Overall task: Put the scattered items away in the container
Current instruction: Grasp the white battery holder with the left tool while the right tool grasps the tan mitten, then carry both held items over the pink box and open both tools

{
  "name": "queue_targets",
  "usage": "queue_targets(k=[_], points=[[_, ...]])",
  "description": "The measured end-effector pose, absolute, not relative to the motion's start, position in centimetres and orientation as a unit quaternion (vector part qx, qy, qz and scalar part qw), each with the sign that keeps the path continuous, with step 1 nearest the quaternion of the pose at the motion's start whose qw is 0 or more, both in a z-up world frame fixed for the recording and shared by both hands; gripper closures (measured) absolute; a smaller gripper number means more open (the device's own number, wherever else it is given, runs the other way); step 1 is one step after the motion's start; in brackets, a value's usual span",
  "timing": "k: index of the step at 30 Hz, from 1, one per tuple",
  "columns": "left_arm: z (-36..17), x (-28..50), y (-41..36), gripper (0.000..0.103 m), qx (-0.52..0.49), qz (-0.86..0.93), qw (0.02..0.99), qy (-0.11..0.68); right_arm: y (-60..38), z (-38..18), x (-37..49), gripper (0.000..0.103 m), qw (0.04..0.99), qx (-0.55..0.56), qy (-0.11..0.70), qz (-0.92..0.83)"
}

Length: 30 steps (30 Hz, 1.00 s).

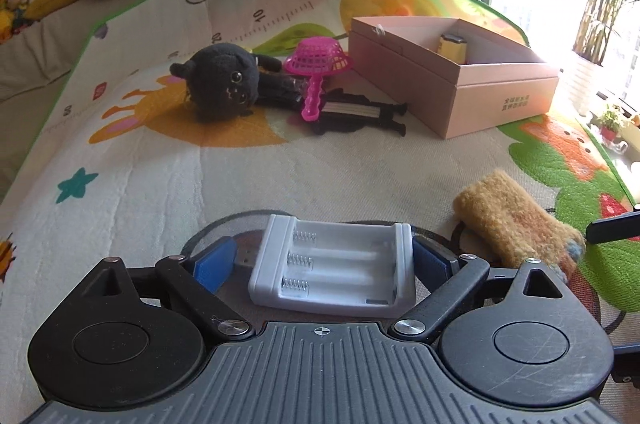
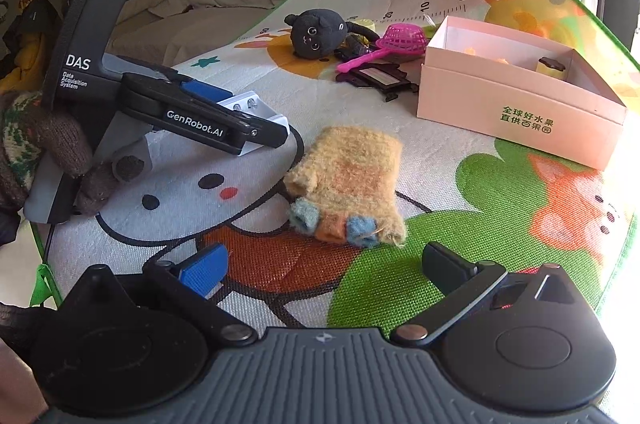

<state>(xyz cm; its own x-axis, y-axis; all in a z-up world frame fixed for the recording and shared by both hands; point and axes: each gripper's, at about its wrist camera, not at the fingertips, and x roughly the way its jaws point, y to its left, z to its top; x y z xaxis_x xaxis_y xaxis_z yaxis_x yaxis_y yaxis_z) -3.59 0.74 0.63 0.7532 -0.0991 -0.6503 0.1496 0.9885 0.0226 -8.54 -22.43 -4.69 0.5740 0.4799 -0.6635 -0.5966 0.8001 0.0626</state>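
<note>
**A:** How do my tongs stand?

**B:** My left gripper [image 1: 332,264] has its blue pads either side of the white battery holder [image 1: 334,266]. The right pad looks to be against the holder's end; on the left I can't tell whether the pad touches. So I can't say if it is gripping. The holder lies on the play mat [image 1: 160,184]. My right gripper [image 2: 324,264] is spread wide with nothing between its fingers, held over the mat.

**A:** And the rest?

**B:** In the left view, a fuzzy yellow glove [image 1: 516,220] lies at two o'clock from the holder, just beside it. The pink box [image 1: 452,76] sits farther off at one o'clock, open, with a small yellow thing inside. At eleven o'clock lies the black plush cat [image 1: 224,80], and near it, toward the box, the pink strainer [image 1: 318,64] resting on a black flat object [image 1: 360,112].
</note>
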Motion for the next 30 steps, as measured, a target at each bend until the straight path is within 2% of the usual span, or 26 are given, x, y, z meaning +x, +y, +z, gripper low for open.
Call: queue_targets(k=[8,12,16,21,26,30], points=[[0.7,-4.8,1.7,0.007,0.006,-0.057,0.938,0.341,-22.6,-3.1,-7.0,0.001,0.891,-0.043,0.35,0.286],[0.7,-4.9,2.2,0.007,-0.011,-0.065,0.939,0.336,-21.0,-2.5,-4.8,0.016,0.894,-0.061,0.362,0.257],[0.8,-5.0,2.5,0.006,-0.021,-0.071,0.94,0.333,-19.4,-2.6,-2.7,0.017,0.889,-0.066,0.373,0.256],[0.8,-5.0,2.3,0.004,-0.016,-0.083,0.938,0.336,-18.0,-3.3,-3.1,0.042,0.886,-0.112,0.373,0.251],[0.7,-5.0,1.2,0.004,0.019,-0.097,0.935,0.34,-19.7,-3.1,-5.2,0.047,0.891,-0.116,0.366,0.242],[0.6,-5.1,-0.1,0.008,0.058,-0.096,0.933,0.342,-21.8,-2.7,-6.5,0.05,0.898,-0.104,0.36,0.23]])
